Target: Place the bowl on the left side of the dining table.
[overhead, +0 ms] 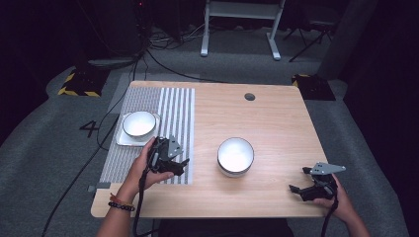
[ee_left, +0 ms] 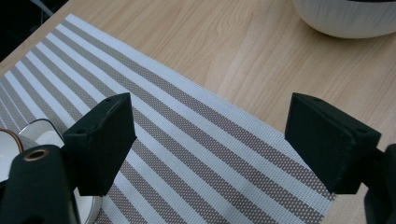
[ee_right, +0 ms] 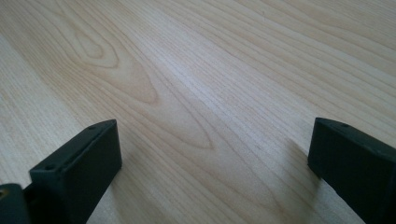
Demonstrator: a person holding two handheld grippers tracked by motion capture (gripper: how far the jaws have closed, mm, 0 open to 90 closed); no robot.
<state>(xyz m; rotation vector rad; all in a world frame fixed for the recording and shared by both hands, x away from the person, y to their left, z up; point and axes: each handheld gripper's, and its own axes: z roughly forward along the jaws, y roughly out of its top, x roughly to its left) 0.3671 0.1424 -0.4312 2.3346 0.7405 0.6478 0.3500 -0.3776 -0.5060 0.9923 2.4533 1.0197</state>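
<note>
Nearest to me, both of the person's forearms come up from the bottom edge of the high view, each hand gripping its tool. On my right side the right gripper [overhead: 302, 179] sits low over bare wood near the front right corner of the worktop [overhead: 276, 118]; its own view has the two black fingers [ee_right: 79, 168] spread wide with nothing but grain between them, so it is released and idle.

Moving in, the left gripper [overhead: 179, 165] hovers above the striped placemat [overhead: 173, 106], near the mat's right edge. Its fingers [ee_left: 105, 140] are also spread apart and empty, with stripes showing through the gap.

Just past that, a white bowl [overhead: 235, 156] stands alone on the bare wood around the middle of the worktop, apart from both tools. Its ribbed side peeks into the top right of the left gripper view.

Farther off, a second white bowl [overhead: 139, 123] sits on a square white plate [overhead: 124, 140] on the left part of the mat, close behind the left hand.

My reading: one place looks set, bowl on plate on mat, and I judge that half done. What seems left is the lone bowl, which neither tool has taken hold of yet; the left gripper appears best placed for it, though I cannot tell where it is meant to go.
</note>
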